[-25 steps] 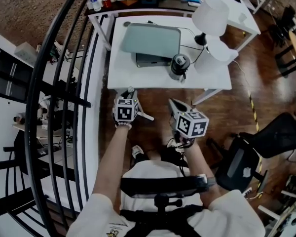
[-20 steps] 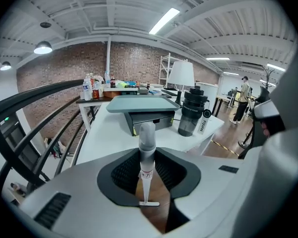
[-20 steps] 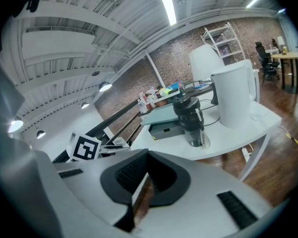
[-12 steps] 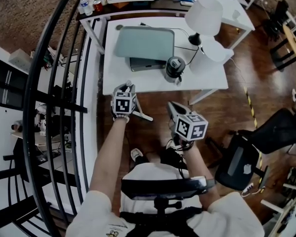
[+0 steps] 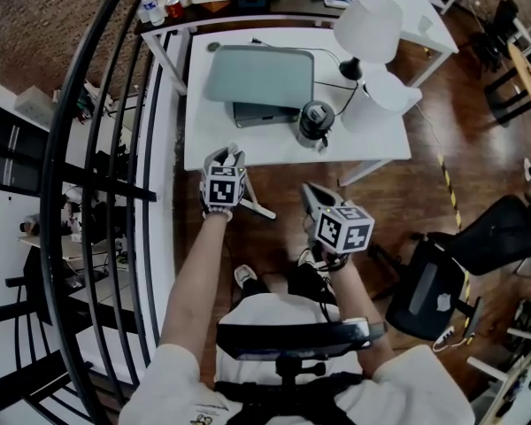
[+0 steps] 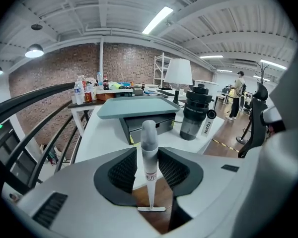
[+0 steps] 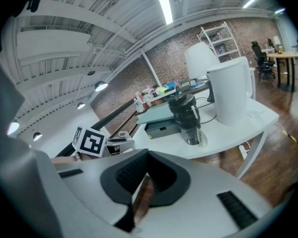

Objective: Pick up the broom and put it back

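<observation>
The broom's pale grey handle (image 6: pixel 149 133) has a rounded top and stands upright between the jaws of my left gripper (image 6: pixel 148 155). Those jaws are opening, and a slim gap shows between the pads and the handle. Its thin shaft runs down to a small crossbar (image 6: pixel 151 208) over the wood floor. From the head view, my left gripper (image 5: pixel 224 156) reaches the near edge of the white table (image 5: pixel 248 144), and a white part of the broom (image 5: pixel 258 209) pokes out beside it. My right gripper (image 5: pixel 311 189) (image 7: pixel 141 185) hovers over the floor, narrowly open, holding nothing.
On the table stand a black tumbler (image 5: pixel 316 118) (image 6: pixel 196 114), a grey lid on a box (image 5: pixel 261 73) and a white lamp (image 5: pixel 369 27). A black curved railing (image 5: pixel 115 149) runs along the left. A black office chair (image 5: pixel 438 295) is at the right.
My left gripper has moved forward to the table's near edge with the broom handle, and its jaws have spread a little. The right gripper has stayed put.
</observation>
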`<action>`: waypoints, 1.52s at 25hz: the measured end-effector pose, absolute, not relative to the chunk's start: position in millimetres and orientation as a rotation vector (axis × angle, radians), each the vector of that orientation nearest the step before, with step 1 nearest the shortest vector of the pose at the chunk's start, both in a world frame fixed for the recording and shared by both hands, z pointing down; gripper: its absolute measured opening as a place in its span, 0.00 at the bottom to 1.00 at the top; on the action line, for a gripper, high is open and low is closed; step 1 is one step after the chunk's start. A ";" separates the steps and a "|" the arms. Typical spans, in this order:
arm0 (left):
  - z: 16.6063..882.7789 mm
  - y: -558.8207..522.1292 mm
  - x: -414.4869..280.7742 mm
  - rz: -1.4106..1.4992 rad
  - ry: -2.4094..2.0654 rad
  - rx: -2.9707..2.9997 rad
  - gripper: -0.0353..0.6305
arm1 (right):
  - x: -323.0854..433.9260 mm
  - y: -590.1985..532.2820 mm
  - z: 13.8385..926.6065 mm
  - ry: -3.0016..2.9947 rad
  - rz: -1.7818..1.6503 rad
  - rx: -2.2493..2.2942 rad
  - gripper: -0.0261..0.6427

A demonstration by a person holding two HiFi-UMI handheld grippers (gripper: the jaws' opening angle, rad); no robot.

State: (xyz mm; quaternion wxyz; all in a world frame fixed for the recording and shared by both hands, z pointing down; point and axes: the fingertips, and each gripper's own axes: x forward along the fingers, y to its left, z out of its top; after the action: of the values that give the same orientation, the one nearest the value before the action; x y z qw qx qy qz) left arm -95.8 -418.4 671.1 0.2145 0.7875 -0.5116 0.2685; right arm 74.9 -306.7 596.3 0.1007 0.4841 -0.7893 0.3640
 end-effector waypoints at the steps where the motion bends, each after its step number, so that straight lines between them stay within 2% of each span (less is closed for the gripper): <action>1: 670.2 -418.1 -95.9 0.739 -1.416 2.186 0.26 | 73.6 -306.4 595.5 -2.334 1.076 1.428 0.06; 7: 667.7 -406.2 -98.8 0.721 -1.399 2.202 0.34 | 68.1 -301.9 599.2 -2.328 1.076 1.407 0.06; 15: 648.2 -385.1 -119.2 0.601 -1.447 2.198 0.34 | 55.6 -303.6 593.6 -2.334 1.055 1.399 0.06; 16: 640.9 -381.2 -122.4 0.556 -1.449 2.204 0.34 | 51.8 -302.7 591.6 -2.337 1.049 1.398 0.06; 17: 634.5 -375.2 -125.8 0.517 -1.446 2.206 0.29 | 48.1 -300.9 589.0 -2.339 1.041 1.399 0.06; 19: 625.4 -358.5 -135.8 0.478 -1.448 2.200 0.06 | 41.2 -294.9 584.4 -2.340 1.028 1.408 0.06; 29: 605.1 -254.3 -164.9 0.306 -1.410 2.166 0.05 | 17.1 -241.2 581.8 -2.337 1.014 1.445 0.06; 34: 596.0 -190.3 -156.3 0.282 -1.421 2.147 0.05 | 10.8 -202.8 575.6 -2.380 0.983 1.371 0.06; 38: 593.4 -137.7 -129.3 0.255 -1.422 2.113 0.05 | 38.9 -159.5 573.8 -2.412 0.979 1.337 0.06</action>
State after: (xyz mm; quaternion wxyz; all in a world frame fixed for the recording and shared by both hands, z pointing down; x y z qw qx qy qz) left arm -129.3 -137.7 593.4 0.2868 0.7909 -0.5322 0.0953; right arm 38.9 -159.5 573.8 0.1073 0.4543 -0.8195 0.3326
